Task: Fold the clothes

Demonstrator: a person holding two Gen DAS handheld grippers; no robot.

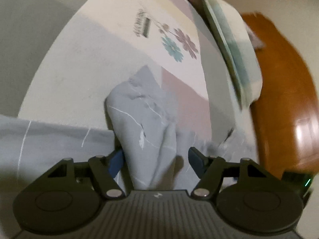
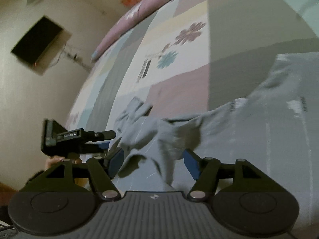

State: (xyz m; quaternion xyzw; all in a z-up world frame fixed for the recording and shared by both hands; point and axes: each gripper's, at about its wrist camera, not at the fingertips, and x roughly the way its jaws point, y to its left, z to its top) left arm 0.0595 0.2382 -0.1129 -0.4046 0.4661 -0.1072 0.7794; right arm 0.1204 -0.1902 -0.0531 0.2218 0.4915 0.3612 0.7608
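Fingers (image 1: 154,160) (image 2: 153,160) of both grippers gape around grey garment (image 1: 143,115); only right view shows left gripper (image 2: 79,137).

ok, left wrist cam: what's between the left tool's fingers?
A bunched ridge of the grey garment stands between the left tool's blue fingers; the pads look apart from it, though blur hides any contact. Shows only in the left wrist view.

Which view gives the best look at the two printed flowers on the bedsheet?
The left wrist view: the teal and purple flowers sit near the centre with fairly clear petals. The right wrist view shows the same flowers, but more blurred and more slanted across the bedsheet.
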